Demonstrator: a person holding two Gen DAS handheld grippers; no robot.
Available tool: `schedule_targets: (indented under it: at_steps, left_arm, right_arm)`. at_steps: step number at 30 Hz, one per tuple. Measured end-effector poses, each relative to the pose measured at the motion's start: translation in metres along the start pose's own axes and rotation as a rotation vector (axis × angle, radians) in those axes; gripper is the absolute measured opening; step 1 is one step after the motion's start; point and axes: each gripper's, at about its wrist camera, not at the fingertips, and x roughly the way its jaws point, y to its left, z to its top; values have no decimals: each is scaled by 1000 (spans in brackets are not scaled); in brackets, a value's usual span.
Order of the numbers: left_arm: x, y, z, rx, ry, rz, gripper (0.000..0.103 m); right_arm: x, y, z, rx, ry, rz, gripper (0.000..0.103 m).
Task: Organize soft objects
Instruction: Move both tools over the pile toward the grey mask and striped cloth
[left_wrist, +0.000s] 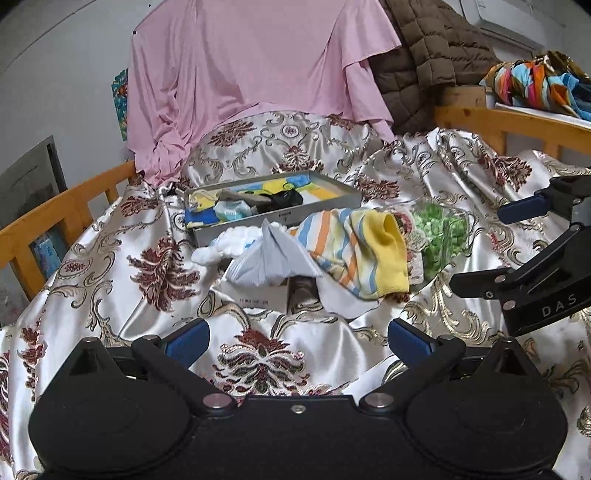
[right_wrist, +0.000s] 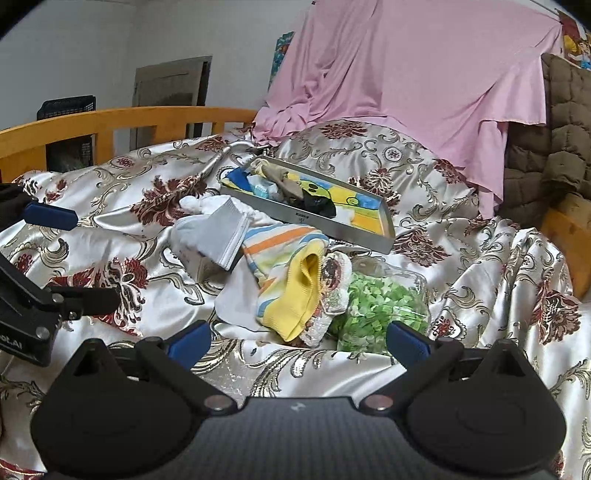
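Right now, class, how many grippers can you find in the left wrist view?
2. The left gripper is at the bottom, open over the satin bedspread. The right gripper enters from the right edge, open, beside the bag of green pieces.

Left wrist view: low over the bed (left_wrist: 110, 280), looking forward between its own claw's fingers, the grey tray (left_wrist: 273, 206) ahead. Right wrist view: similarly low and near, facing the same pile from further right. Shared: tray, striped sock (right_wrist: 284, 273), pink sheet (right_wrist: 424, 74); each view catches the other claw at its edge.
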Motion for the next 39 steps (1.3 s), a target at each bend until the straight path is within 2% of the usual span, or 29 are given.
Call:
schedule_targets:
  at_steps: [29, 39]
  left_arm:
    - [13, 19, 6, -55, 29, 87, 102]
    - [22, 27, 20, -60, 6, 111, 102]
  right_arm:
    - [13, 1, 6, 18, -13, 11, 103]
    - [26, 3, 17, -31, -65, -7, 103]
